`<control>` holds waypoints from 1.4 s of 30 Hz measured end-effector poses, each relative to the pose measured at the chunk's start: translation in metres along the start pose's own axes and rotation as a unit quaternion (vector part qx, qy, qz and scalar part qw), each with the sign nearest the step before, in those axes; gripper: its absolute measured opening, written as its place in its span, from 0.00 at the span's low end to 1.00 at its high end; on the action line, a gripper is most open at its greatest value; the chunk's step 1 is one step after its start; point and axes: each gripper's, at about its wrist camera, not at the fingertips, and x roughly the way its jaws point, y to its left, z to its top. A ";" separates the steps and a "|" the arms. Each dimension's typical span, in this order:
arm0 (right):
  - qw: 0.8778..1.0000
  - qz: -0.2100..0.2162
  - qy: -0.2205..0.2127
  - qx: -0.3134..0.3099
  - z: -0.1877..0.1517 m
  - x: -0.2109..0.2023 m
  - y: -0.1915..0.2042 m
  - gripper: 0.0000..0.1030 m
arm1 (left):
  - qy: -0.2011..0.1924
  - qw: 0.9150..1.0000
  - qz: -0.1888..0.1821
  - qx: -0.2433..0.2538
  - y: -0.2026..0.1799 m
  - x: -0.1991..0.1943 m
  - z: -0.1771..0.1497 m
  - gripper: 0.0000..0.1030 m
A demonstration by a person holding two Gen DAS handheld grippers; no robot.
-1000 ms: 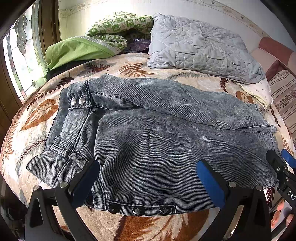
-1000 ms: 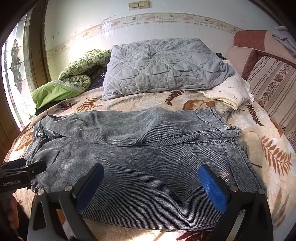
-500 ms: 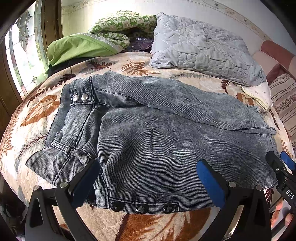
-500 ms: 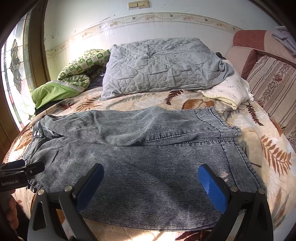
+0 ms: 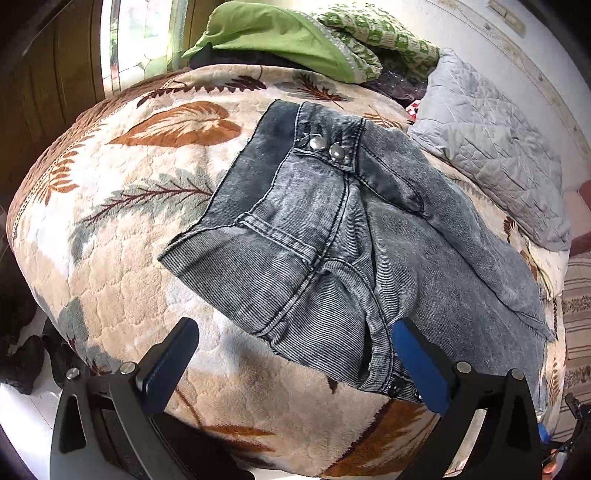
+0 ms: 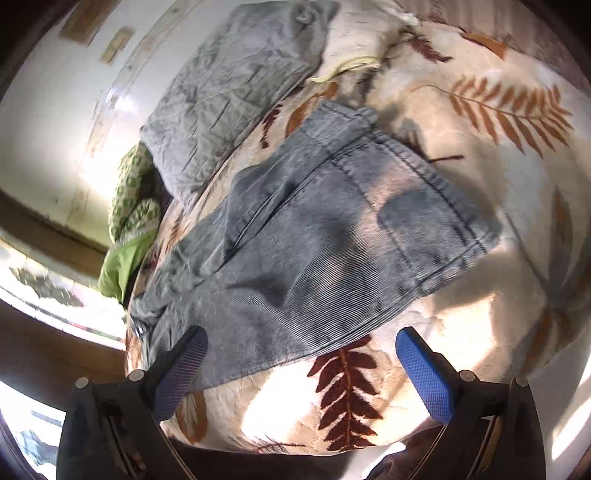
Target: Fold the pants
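Grey washed denim pants (image 5: 369, 236) lie flat on the bed, one leg folded over the other. The waistband with two metal buttons (image 5: 327, 147) is at the left end in the left wrist view. My left gripper (image 5: 295, 362) is open and empty, hovering at the near waist corner. In the right wrist view the pants (image 6: 317, 236) show their hem end. My right gripper (image 6: 299, 365) is open and empty, just off the near edge of the leg by the hem.
The bed has a leaf-print blanket (image 5: 122, 221). A grey quilted pillow (image 5: 491, 147) and a green blanket (image 5: 273, 33) lie at the far side. A window (image 5: 140, 37) is on the left. The bed's near edge drops off below both grippers.
Both grippers have swung outward and tilted: the left toward the waist end, the right toward the hem end. The pants have not moved.
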 end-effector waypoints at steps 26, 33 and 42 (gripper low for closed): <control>0.993 -0.017 -0.043 0.107 0.042 0.000 -0.055 0.65 | 0.024 0.980 -0.120 -0.155 0.068 0.021 0.021 0.33; 0.994 -0.092 -0.050 0.033 0.046 -0.009 -0.040 0.13 | -0.075 0.992 -0.061 -0.082 0.050 -0.024 0.020 0.08; 0.980 -0.194 -0.041 -0.004 0.035 -0.009 -0.040 0.49 | -0.024 0.998 -0.001 -0.062 0.053 -0.011 0.000 0.11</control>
